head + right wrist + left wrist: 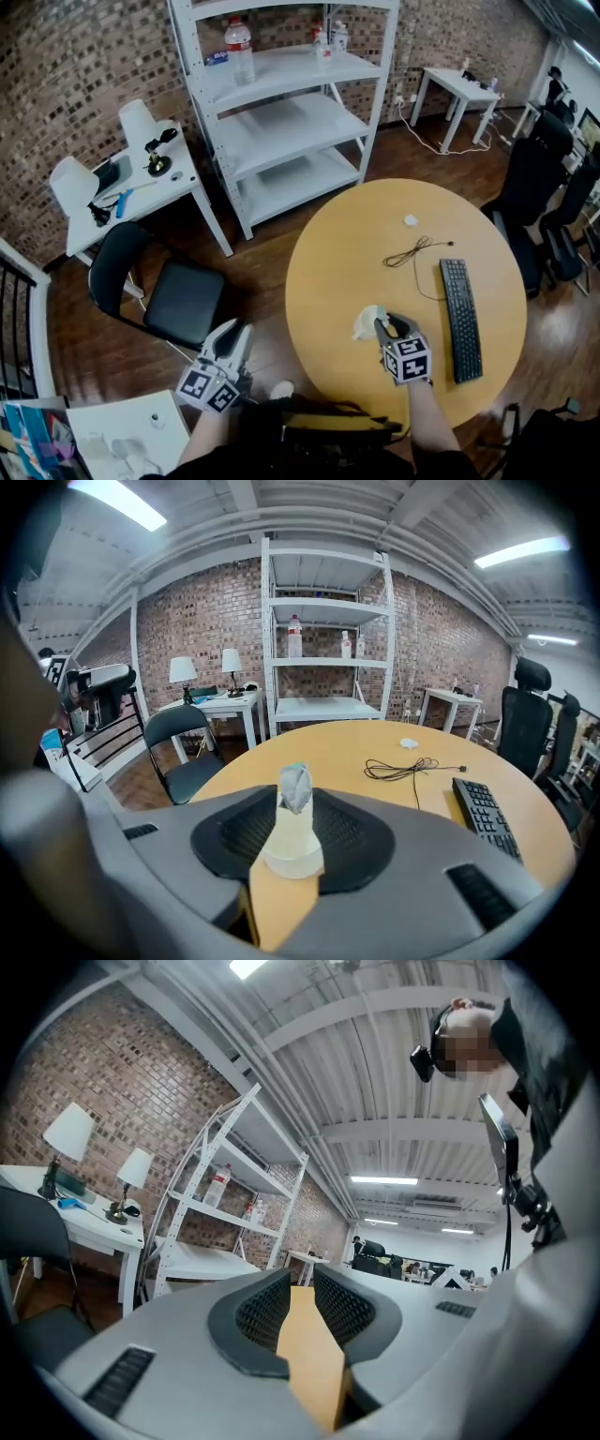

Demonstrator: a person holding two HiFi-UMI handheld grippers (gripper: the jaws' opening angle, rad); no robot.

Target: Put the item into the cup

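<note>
A white paper cup (367, 323) stands near the front of the round yellow table (356, 244). In the right gripper view the cup (292, 841) has a crumpled grey item (295, 787) sticking out of its top. My right gripper (386, 328) reaches around it: the cup stands on the table between the jaws (292, 810), which are open with the pads close on both sides. My left gripper (232, 336) hangs off the table's left edge, above the floor. Its jaws (302, 1288) are open a narrow gap with nothing between them.
A black keyboard (461, 319) lies right of the cup, a black cable (412, 251) behind it, and a small white scrap (411, 220) farther back. A black chair (173, 291) stands left of the table. A white shelf unit (291, 112) is at the back.
</note>
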